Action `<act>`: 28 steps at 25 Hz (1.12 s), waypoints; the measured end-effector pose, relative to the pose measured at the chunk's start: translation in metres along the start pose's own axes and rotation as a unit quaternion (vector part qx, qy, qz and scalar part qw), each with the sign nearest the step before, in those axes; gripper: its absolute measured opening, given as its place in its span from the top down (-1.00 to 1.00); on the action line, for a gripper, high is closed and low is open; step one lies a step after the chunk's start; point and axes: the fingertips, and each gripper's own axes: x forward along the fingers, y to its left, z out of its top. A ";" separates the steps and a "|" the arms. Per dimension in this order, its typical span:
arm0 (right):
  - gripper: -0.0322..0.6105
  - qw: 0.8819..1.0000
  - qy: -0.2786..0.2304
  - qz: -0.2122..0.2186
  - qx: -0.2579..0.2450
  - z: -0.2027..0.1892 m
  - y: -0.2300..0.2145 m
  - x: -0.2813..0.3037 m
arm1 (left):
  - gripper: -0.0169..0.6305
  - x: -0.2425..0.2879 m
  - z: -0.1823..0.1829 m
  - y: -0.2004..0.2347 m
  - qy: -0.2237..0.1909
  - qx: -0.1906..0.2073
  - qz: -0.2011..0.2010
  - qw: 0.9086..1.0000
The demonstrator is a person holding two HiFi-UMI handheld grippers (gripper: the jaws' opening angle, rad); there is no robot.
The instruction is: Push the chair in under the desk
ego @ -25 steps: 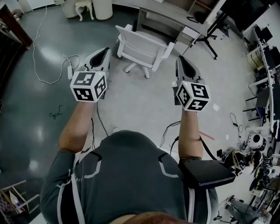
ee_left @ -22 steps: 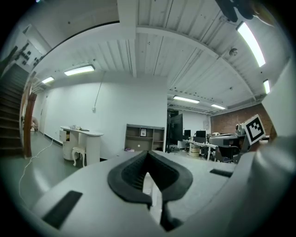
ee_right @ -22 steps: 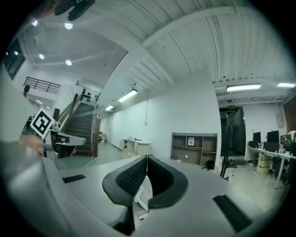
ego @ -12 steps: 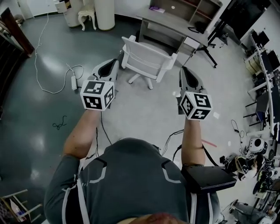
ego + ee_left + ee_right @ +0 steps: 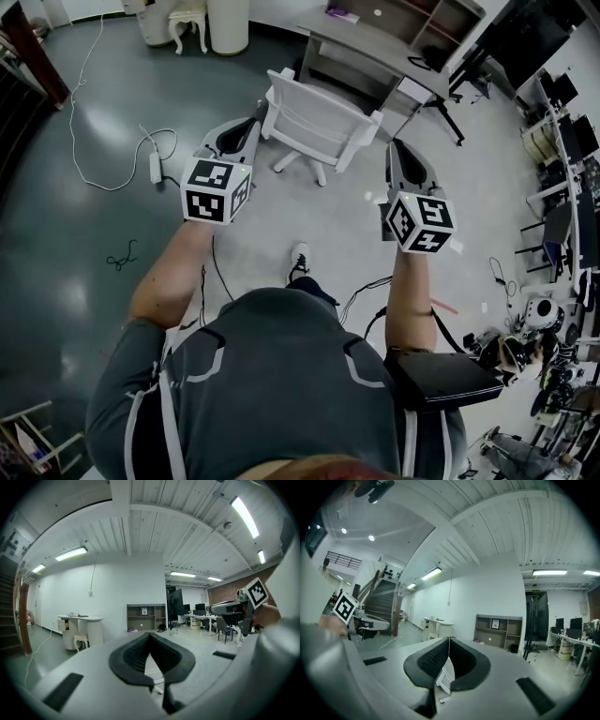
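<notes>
The white chair (image 5: pixel 319 120) stands on the light floor with its back towards me, just short of the grey desk (image 5: pixel 361 42). My left gripper (image 5: pixel 251 127) is shut and empty, level, its tip close beside the chair's left edge; whether it touches I cannot tell. My right gripper (image 5: pixel 394 145) is shut too, slightly off the chair's right armrest. In the left gripper view the closed left gripper (image 5: pixel 149 634) hides most of the chair (image 5: pixel 154 674). In the right gripper view a strip of the chair (image 5: pixel 445 673) shows under the closed right gripper (image 5: pixel 449 639).
A white power strip with its cable (image 5: pixel 155 167) lies on the dark floor at the left. A white round cabinet (image 5: pixel 228 19) and small stool (image 5: pixel 183 19) stand at the back left. A black stand (image 5: pixel 450 80) and floor clutter (image 5: pixel 548 314) fill the right side. My shoe (image 5: pixel 298 258) is ahead of me.
I have stepped towards the chair and a shoe has come into view. Both grippers have moved forward, nearer the chair's two sides. Their jaws stayed shut.
</notes>
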 end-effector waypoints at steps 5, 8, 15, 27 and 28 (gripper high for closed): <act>0.81 1.000 -0.002 0.002 0.004 -0.007 -0.012 0.032 | 0.92 0.023 -0.012 0.013 0.018 0.030 0.008 0.999; 0.81 1.000 0.003 0.007 0.010 -0.007 -0.025 0.059 | 0.92 0.045 -0.007 0.020 0.030 0.071 0.010 0.997; 0.81 1.000 0.006 0.024 -0.001 -0.010 -0.054 0.134 | 0.92 0.110 0.012 0.055 0.015 0.052 0.016 0.998; 0.80 0.998 0.013 0.053 0.025 -0.024 -0.132 0.243 | 0.92 0.264 0.017 0.069 0.037 0.051 -0.018 0.998; 0.80 0.998 0.013 0.054 0.025 -0.026 -0.139 0.249 | 0.92 0.275 0.018 0.069 0.039 0.049 -0.022 0.998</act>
